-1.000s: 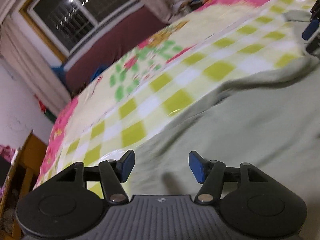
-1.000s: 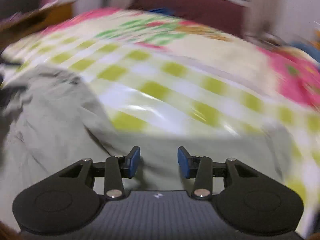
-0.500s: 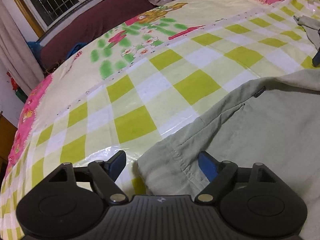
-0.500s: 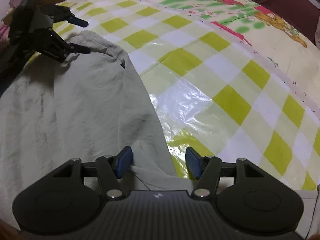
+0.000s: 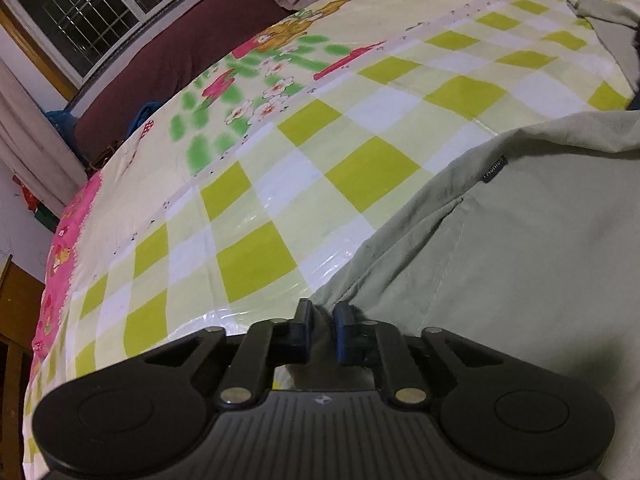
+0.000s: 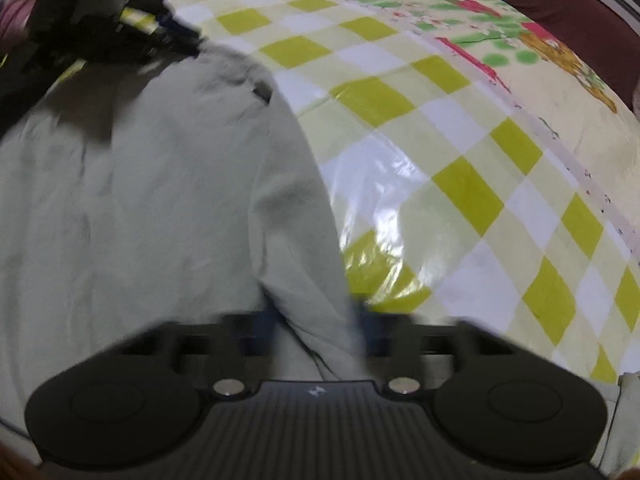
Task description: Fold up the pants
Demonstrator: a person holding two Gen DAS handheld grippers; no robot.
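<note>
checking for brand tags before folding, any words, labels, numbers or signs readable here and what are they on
No text can be read in either view.
Small dark tag on the edge of the pants: pale lettering, too small to read.
Same tag in the right wrist view: blurred.
Emblem on each gripper body: a mark, no letters.

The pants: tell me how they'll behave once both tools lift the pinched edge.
The pants will probably sag between the left tool and right tool; the cloth already wrinkles and drapes limply. They look thin, so likely light. The glossy checkered cover should let trailing cloth slide rather than snag.
</note>
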